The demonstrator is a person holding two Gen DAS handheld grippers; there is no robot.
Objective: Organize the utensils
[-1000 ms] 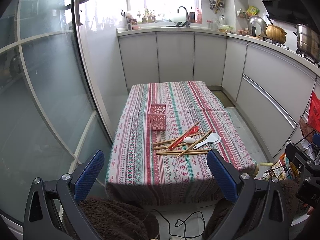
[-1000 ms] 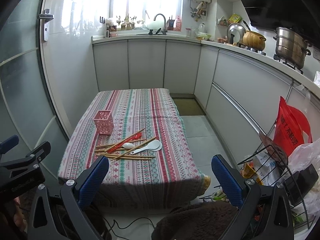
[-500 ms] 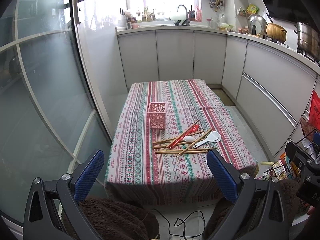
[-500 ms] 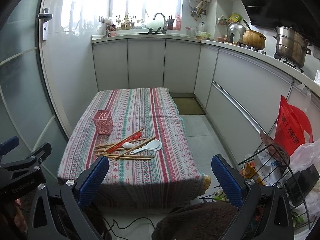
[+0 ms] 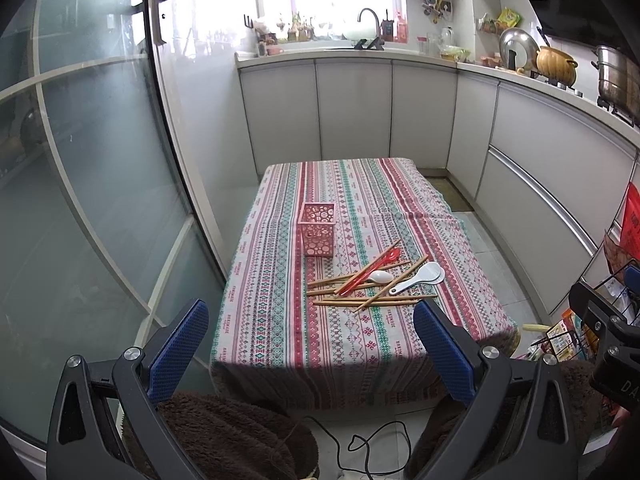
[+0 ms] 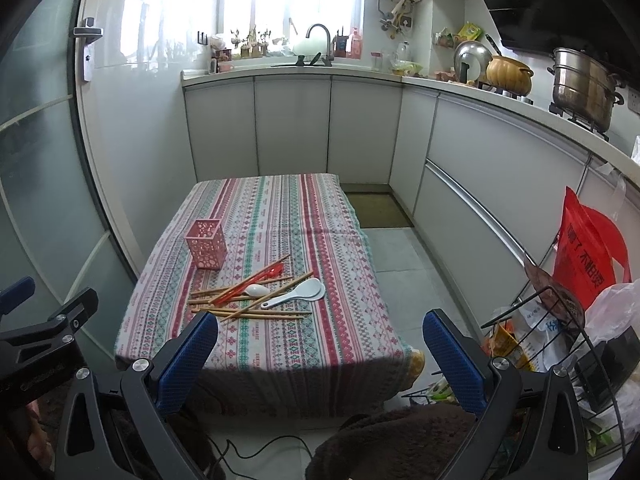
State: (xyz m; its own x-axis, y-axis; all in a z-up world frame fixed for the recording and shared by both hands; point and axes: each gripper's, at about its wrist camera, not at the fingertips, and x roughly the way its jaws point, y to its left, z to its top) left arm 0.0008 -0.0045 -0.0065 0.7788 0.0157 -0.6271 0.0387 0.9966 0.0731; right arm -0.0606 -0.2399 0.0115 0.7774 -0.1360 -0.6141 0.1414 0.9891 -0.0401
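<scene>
Utensils lie in a loose heap on the near half of a small table covered with a red, green and white striped patterned cloth [image 5: 352,344]: we see several long wooden chopsticks [image 5: 372,301] crossing one another, a translucent red plastic spoon [image 5: 370,271] laid slantwise over them, a small white ceramic soup spoon [image 5: 379,277] just beside it, and a larger white plastic rice paddle [image 5: 420,278] at the right of the heap. Behind the heap and a little to its left stands an upright pink square perforated plastic holder [image 5: 317,229], apart from the utensils; we cannot see into it well enough to tell its contents.

We hold the left gripper [image 5: 310,344] short of the table's near edge, its blue-padded fingers [image 5: 178,346] spread wide with nothing between them. Our right gripper [image 6: 320,354] hangs likewise before the table, its jaws wide apart and holding nothing. Brown fuzzy fabric [image 5: 224,436] lies below both grippers, and a black cable [image 5: 372,440] trails on the tiled floor.
</scene>
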